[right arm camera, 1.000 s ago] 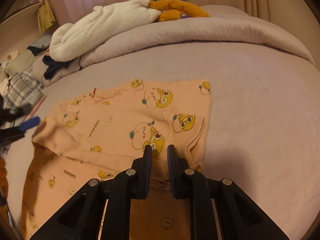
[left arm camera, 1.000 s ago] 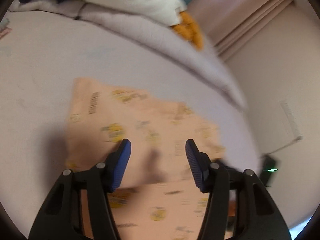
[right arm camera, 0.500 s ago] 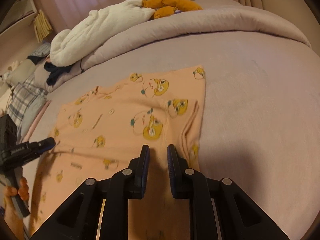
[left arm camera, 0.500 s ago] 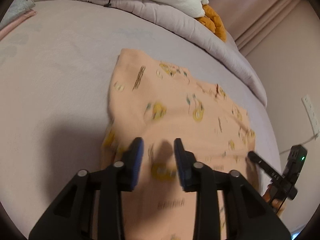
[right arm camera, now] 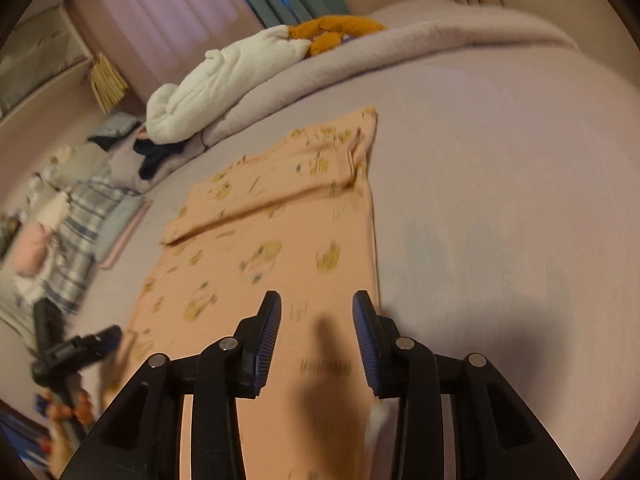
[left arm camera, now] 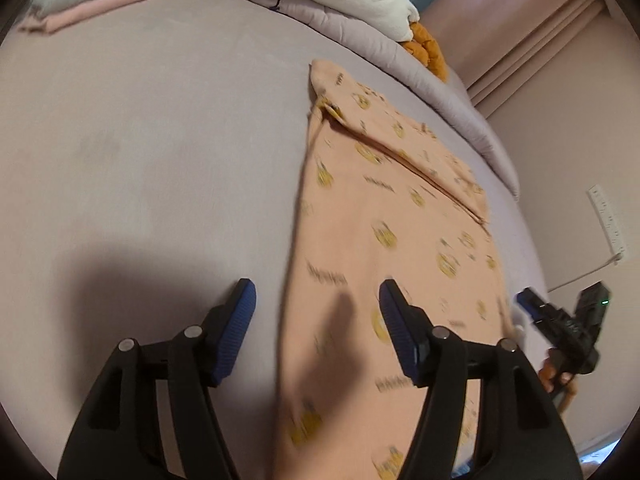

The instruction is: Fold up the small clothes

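Lavender bedding point(left arm camera: 152, 152) fills both views, one wide bed surface with a rolled duvet point(right arm camera: 420, 52) along its far edge. At far left in the right wrist view sit a plaid cloth point(right arm camera: 80, 216) and a heap of other laundry too blurred to count. One white padded garment point(right arm camera: 224, 76) and one mustard-orange item point(right arm camera: 336, 30) rest on the duvet. A single peach garment point(left arm camera: 384, 240), printed with yellow cartoon figures, lies flat near the bed's middle, its far end folded over itself in one band. Two grippers are at work, both empty. One, the left gripper point(left arm camera: 316, 324), hovers above the garment's left edge, its jaws spreading, nothing between them. The other, the right gripper point(right arm camera: 316, 332), hovers over the garment's near right part, its jaws also parting, with only the cloth below. No containers show. One white power strip point(left arm camera: 608, 220) hangs on the wall at right.
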Demonstrator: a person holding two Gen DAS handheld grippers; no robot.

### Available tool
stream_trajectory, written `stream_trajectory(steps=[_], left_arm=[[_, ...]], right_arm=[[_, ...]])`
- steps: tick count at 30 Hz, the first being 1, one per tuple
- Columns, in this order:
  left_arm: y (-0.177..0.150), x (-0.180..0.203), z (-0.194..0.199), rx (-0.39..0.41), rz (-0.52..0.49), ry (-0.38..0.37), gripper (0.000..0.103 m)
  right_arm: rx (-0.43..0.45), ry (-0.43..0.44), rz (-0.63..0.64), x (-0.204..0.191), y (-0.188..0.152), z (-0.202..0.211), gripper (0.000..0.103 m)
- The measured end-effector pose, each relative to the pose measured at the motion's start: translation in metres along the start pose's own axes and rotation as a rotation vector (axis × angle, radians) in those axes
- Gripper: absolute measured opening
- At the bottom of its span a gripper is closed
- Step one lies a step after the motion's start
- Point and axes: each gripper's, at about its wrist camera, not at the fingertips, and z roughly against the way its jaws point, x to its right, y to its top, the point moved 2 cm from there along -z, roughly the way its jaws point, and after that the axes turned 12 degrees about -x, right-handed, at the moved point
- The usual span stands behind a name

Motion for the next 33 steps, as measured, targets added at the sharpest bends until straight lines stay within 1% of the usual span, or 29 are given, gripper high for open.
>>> stream_trajectory(steps=[3, 6, 10, 12, 14, 21, 29, 33], left_arm=[[-0.014, 0.011, 0.001, -0.007, -0.017, 0.000, 0.066], [-0.026, 0.015, -0.001, -0.016, -0.008, -0.029, 0.066], [-0.039, 0.019, 0.001, -0.022, -0.011, -0.035, 0.067], [-0.043, 0.019, 0.003, -0.032, -0.008, -0.045, 0.067], [-0.046, 0.019, 0.004, -0.040, 0.003, -0.060, 0.067], [-0.052, 0.013, 0.007, -0.052, 0.043, -0.108, 0.067], [-0.056, 0.016, 0.008, -0.058, 0.034, -0.115, 0.067], [-0.055, 0.016, 0.007, -0.058, 0.032, -0.141, 0.075]], right_arm=[[-0.019, 0.010, -0.043, 0.003, -0.007, -0.002, 0.037], [-0.036, 0.031, -0.082, 0.007, -0.015, -0.003, 0.037], [-0.061, 0.024, -0.077, 0.007, -0.028, -0.002, 0.038], [-0.086, 0.037, -0.078, 0.008, -0.035, -0.002, 0.040], [-0.101, 0.067, -0.084, 0.008, -0.042, -0.002, 0.041], [-0.133, 0.121, -0.073, 0.003, -0.055, 0.003, 0.042], [-0.174, 0.198, -0.065, -0.007, -0.064, -0.004, 0.043], [-0.176, 0.203, -0.036, -0.015, -0.064, -0.011, 0.043]])
